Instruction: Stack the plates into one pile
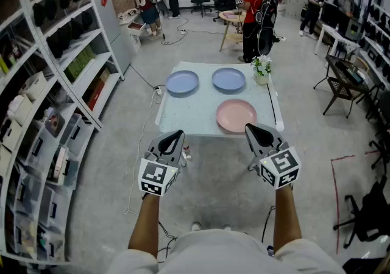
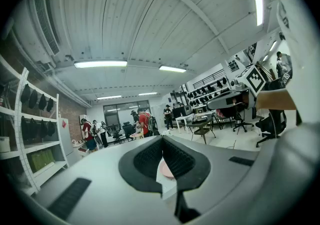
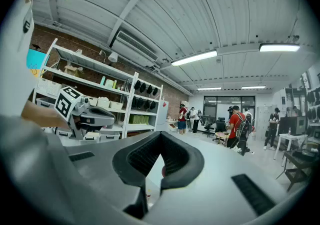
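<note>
Three plates lie apart on a small pale table (image 1: 186, 114): a blue plate (image 1: 182, 82) at the back left, a second blue plate (image 1: 228, 79) at the back right, and a pink plate (image 1: 236, 115) at the front right. Both grippers hover above the floor, short of the table's near edge. My left gripper (image 1: 175, 136) is shut and holds nothing. My right gripper (image 1: 252, 128) is likewise shut and empty, just in front of the pink plate. In the left gripper view, a sliver of the pink plate (image 2: 168, 170) shows between the closed jaws (image 2: 162, 141). The right gripper view shows its jaws (image 3: 161, 137) closed.
A small potted plant (image 1: 262, 70) stands at the table's back right corner. Tall shelving (image 1: 58, 90) runs along the left wall. A cable (image 1: 141, 139) trails across the floor left of the table. Several people (image 1: 253, 5) stand at the far end; chairs and desks (image 1: 341, 87) line the right.
</note>
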Motion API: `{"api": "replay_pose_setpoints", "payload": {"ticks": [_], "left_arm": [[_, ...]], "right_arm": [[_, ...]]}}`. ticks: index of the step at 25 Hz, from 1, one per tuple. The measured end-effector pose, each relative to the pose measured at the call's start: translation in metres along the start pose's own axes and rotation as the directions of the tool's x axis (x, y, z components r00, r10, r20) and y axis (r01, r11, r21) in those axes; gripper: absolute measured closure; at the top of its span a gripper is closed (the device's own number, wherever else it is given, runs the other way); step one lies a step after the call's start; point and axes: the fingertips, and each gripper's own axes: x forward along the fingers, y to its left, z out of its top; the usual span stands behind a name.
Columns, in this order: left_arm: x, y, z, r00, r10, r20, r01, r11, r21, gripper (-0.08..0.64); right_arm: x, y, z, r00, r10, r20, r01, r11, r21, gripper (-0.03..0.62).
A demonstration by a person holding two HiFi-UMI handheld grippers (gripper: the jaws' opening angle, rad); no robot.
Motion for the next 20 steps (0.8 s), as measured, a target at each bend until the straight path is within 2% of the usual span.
{"api": "replay_pose_setpoints", "payload": {"ticks": [3,8,12,16,20], "left_arm": [[0.008,-0.004,0.007,1.0,0.01,0.008,-0.01,1.0,0.005,0.545],[0.016,-0.021,0.011,1.0,-0.002,0.026,0.003,0.999,-0.034,0.545],[0.025,-0.028,0.002,1.0,0.018,-0.014,-0.018,0.999,-0.032,0.545],[0.041,-0.024,-0.004,0.999,0.034,-0.032,-0.035,0.998,-0.061,0.545],[0.069,-0.008,-0.009,0.999,0.019,-0.028,-0.021,0.998,-0.053,0.545]], "right_arm": [[-0.005,-0.013,0.0,1.0,-0.002,0.007,0.002,1.0,0.001,0.58],[-0.015,-0.026,-0.004,0.999,0.04,0.032,-0.042,0.998,0.038,0.578],[-0.016,-0.042,-0.012,0.998,0.048,0.038,-0.05,0.998,0.044,0.578],[-0.008,-0.062,-0.015,0.995,0.073,0.073,-0.081,0.99,0.119,0.577],[0.02,-0.082,-0.018,0.995,0.064,0.074,-0.07,0.994,0.086,0.577]]}}
